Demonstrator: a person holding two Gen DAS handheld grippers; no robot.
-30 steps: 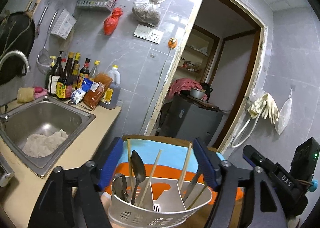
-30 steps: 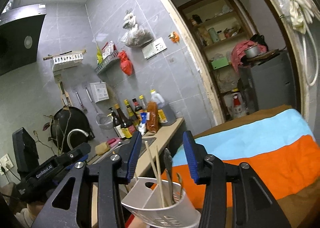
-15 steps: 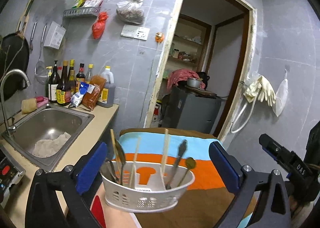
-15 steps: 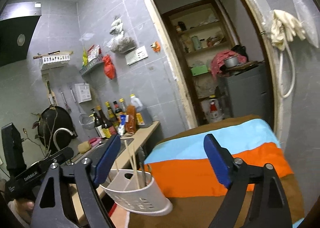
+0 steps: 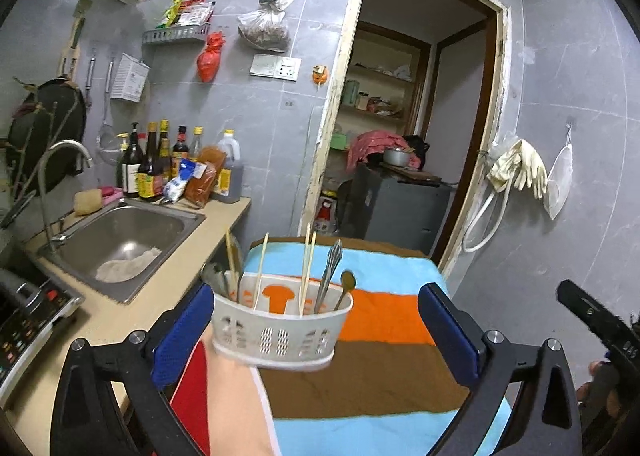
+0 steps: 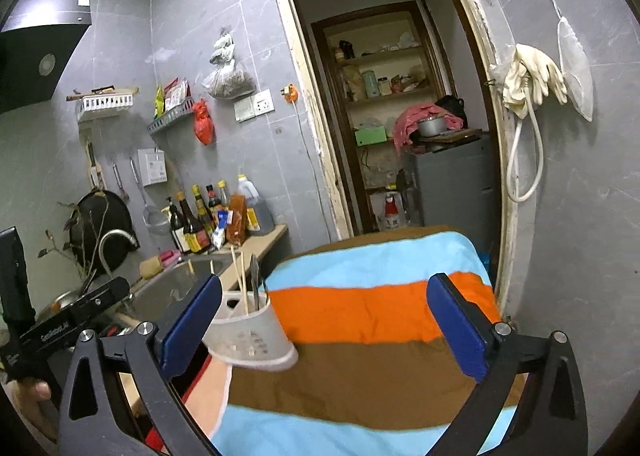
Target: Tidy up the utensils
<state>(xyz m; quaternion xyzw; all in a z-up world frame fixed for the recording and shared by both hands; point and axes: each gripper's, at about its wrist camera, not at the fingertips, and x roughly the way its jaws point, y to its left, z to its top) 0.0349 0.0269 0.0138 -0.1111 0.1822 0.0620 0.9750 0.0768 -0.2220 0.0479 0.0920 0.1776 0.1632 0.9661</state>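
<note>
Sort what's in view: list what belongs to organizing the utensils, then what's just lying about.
Job: white utensil caddy; chopsticks, fork and spoon standing in it; left gripper, right gripper, both open.

Lying about: sauce bottles, sink, rubber gloves, striped cloth.

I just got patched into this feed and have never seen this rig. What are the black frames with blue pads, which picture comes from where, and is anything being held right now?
There is no robot arm. A person carries a handheld two-finger gripper in each hand, and each has a fisheye camera looking forward along its fingers. One picture comes from the left gripper, the other from the right gripper. The blue pads are the fingertips.

Both grippers are wide open and hold nothing. Between them a white utensil basket stands on a striped cloth in blue, orange and brown. It holds chopsticks, a spoon and other cutlery. The left gripper's left pad looks close to the basket's side; I cannot tell if it touches.

To the left are a steel sink and sauce bottles on the counter.
</note>
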